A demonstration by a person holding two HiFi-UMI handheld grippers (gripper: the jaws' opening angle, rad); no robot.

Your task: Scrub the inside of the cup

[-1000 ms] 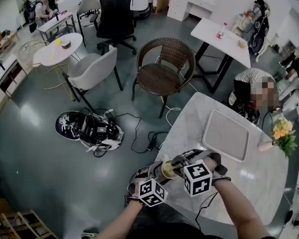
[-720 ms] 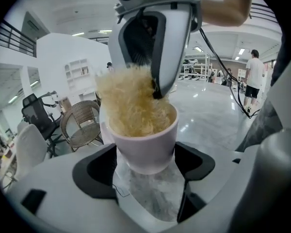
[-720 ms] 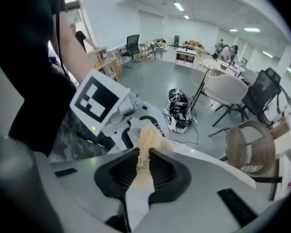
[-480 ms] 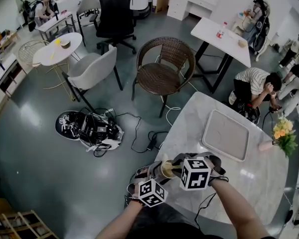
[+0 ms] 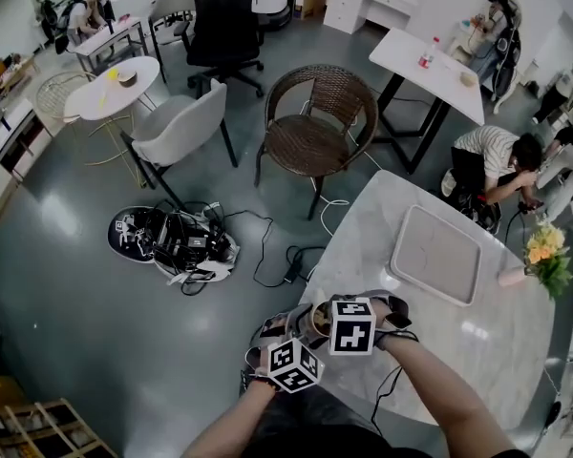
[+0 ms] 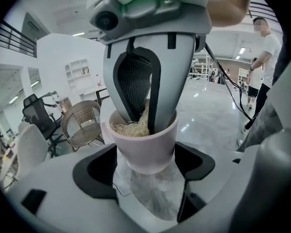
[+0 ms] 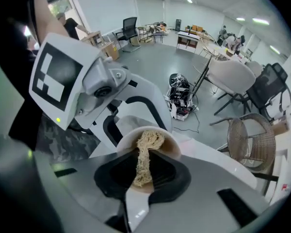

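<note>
**Pose.** Both forearms enter the head view at 6 o'clock, reach toward 12 o'clock and converge at the near edge of the marble table (image 5: pixel 458 351). Marker cubes nearly touching, left cube at 7 o'clock of the right one.

**Left gripper** (image 6: pixel 144 168). Jaws set wide, dark pads pressed on opposite sides of the pale cup (image 6: pixel 143 147), at 3 and 9 o'clock of its wall. Cup mouth turned toward the right gripper. Marble surface directly behind the cup; resting on it or lifted clear, not discernible.

**Right gripper** (image 7: pixel 141 178). Jaws closed together on a strand of straw-coloured fibre scrubber (image 7: pixel 146 142). Tips pushed into the cup mouth, scrubber down inside the cup.

**Elsewhere on the table.** Grey tray (image 5: pixel 435 254) at 1 o'clock of the grippers, well apart.

**Changes against one second earlier.** Right cube shifted toward 10 o'clock, now close against the cup mouth in the head view, with a different face turned upward. Right wrist drawn in closer to the left. Left cube and cup almost unmoved. Left jaws neither wider nor narrower.
</note>
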